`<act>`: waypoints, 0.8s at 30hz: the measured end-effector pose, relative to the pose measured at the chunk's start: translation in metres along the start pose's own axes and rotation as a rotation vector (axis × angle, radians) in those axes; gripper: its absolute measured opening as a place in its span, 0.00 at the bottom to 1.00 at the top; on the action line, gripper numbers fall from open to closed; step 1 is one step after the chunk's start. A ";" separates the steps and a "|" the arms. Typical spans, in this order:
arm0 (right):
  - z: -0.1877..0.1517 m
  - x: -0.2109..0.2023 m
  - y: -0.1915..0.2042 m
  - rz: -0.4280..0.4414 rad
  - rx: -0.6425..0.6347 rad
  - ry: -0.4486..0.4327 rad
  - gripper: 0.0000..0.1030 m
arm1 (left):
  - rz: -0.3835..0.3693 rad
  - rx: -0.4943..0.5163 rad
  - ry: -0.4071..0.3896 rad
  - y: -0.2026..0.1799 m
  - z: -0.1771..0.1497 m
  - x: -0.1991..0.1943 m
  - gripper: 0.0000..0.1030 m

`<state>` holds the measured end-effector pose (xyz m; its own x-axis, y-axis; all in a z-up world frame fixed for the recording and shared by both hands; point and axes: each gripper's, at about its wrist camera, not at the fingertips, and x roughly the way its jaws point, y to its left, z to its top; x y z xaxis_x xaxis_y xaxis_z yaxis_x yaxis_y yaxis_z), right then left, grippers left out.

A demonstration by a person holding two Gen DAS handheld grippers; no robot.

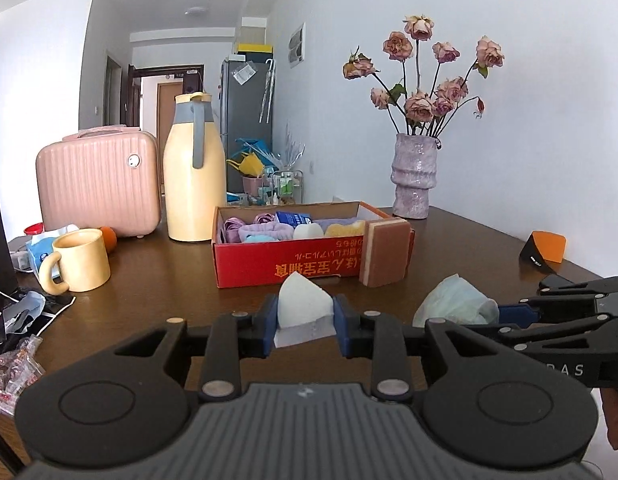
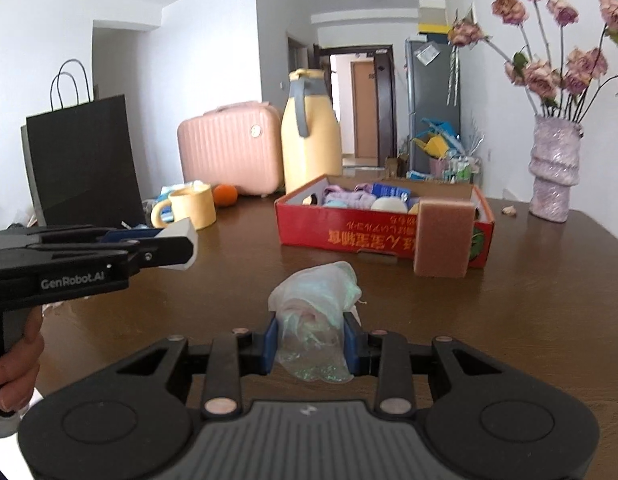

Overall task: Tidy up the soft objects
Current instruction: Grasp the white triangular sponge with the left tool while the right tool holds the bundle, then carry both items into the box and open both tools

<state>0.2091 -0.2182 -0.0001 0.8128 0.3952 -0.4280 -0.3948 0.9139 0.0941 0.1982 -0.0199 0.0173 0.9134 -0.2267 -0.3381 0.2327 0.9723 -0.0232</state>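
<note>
My left gripper (image 1: 305, 328) is shut on a white foam wedge (image 1: 303, 306) and holds it above the brown table, in front of the red cardboard box (image 1: 285, 266). The box holds several soft items, purple, blue, white and yellow. A brown sponge block (image 1: 383, 252) leans upright against the box's front right corner. My right gripper (image 2: 311, 340) is shut on a crumpled translucent plastic bag (image 2: 315, 300), also above the table. In the right wrist view the left gripper (image 2: 177, 246) with the wedge shows at the left; the box (image 2: 349, 236) and sponge (image 2: 443, 236) lie ahead.
On the table stand a yellow mug (image 1: 83, 260), an orange (image 1: 109, 237), a yellow thermos jug (image 1: 193, 176), a pink case (image 1: 97, 184) and a purple vase with dried roses (image 1: 414, 176). A black paper bag (image 2: 83, 164) stands at the left. Packets (image 1: 13, 372) lie at the left edge.
</note>
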 end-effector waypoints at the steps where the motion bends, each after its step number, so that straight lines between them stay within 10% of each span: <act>1: 0.002 -0.001 0.000 -0.001 0.001 -0.006 0.31 | 0.001 -0.002 -0.001 0.001 0.000 0.001 0.29; 7: 0.011 0.011 -0.001 -0.022 -0.018 -0.030 0.31 | 0.001 0.004 -0.014 0.008 0.024 0.033 0.29; 12: 0.057 0.040 -0.015 -0.049 -0.080 -0.093 0.31 | -0.163 -0.075 0.048 0.035 0.072 0.105 0.31; 24: 0.152 0.240 -0.076 -0.151 -0.196 0.101 0.33 | -0.162 -0.140 0.335 0.066 0.114 0.321 0.34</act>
<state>0.4988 -0.1786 0.0265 0.8259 0.2355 -0.5123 -0.3559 0.9225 -0.1497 0.5447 -0.0354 0.0150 0.7035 -0.3692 -0.6073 0.2961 0.9291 -0.2217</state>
